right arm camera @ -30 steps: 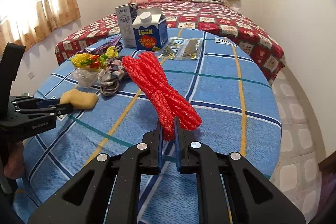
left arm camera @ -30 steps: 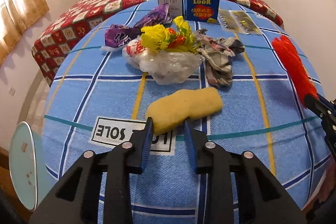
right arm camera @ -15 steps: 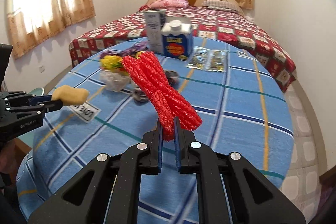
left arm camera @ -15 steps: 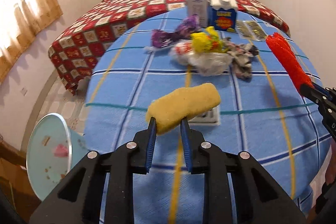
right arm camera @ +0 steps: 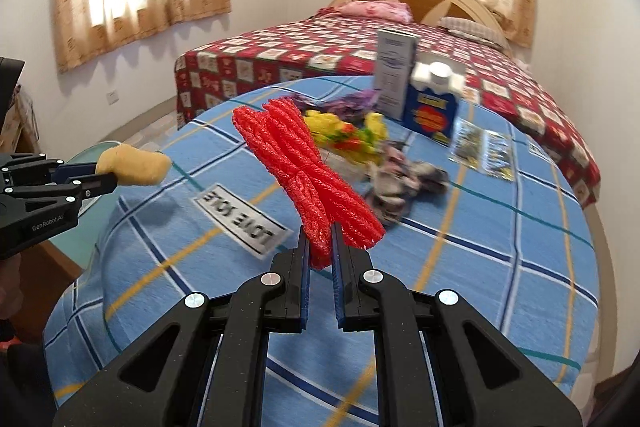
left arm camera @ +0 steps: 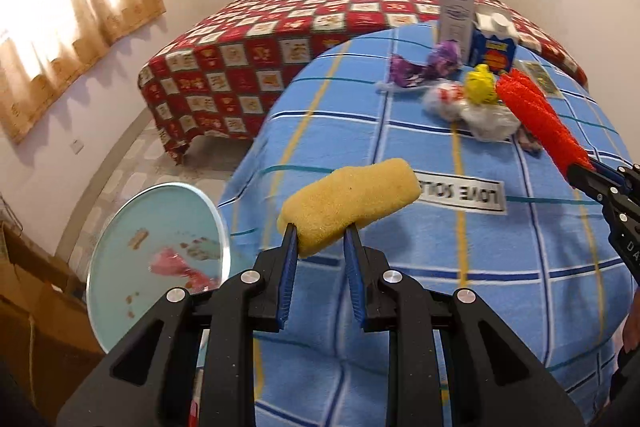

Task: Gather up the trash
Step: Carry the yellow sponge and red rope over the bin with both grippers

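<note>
Above the table (left arm camera: pixel 400 307), the left gripper (left arm camera: pixel 320 247) has its jaws clamped on a yellow sponge (left arm camera: pixel 350 205). Right of the sponge, the right gripper (right arm camera: pixel 320 251) grips red netting (right arm camera: pixel 304 171).

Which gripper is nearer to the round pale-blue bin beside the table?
Left. The left gripper, holding the yellow sponge, is at the table edge beside the round pale-blue bin. The right gripper, holding the red foam net, is farther over the table.
</note>
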A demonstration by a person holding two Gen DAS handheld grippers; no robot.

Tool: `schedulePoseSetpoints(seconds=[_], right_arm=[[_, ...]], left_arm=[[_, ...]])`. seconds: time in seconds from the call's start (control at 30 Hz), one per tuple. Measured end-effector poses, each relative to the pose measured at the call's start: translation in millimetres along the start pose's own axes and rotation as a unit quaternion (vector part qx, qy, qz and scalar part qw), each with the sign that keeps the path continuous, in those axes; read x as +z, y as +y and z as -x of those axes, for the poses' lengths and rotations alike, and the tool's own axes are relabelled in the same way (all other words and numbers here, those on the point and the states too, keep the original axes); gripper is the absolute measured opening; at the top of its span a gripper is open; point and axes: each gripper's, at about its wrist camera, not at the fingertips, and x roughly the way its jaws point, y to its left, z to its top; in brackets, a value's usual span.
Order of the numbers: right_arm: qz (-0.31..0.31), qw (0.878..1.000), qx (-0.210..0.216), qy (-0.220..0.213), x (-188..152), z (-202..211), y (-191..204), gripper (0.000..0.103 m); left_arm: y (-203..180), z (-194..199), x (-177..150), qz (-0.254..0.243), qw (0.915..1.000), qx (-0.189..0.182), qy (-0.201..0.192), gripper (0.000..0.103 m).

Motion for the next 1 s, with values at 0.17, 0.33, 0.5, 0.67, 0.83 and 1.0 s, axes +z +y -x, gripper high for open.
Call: schedulePoseSetpoints(seconds=[0.17,0.33,0.5,0.67,0.83,1.0], right_arm=[[0.02,1.0,0.014,0.002,7,-9,22,0.01],[0.039,0.999,0.028,0.004,14,-17,43,0.01],[0.056,0.998,0.038,0.007,21,-26,62,0.01],[0.074,0.996,0.046,0.009,28,-34,80,0.01],[0.089,0.995,0.054,0.01,37,-42,94,0.01],[0.103,0.993,0.062,0.012,45,-50,112,0.01]], left_arm=[[24,3,-6,0.012,0.9997,0.019,-0.002,0.023],[48,5,-12,0.025,0.999,0.036,0.0,0.023],[67,5,-20,0.037,0.998,0.05,0.006,0.023],[84,6,-27,0.048,0.9969,0.063,0.01,0.023],[100,8,-34,0.058,0.9955,0.074,0.013,0.023],[115,9,-40,0.068,0.9941,0.083,0.015,0.023]])
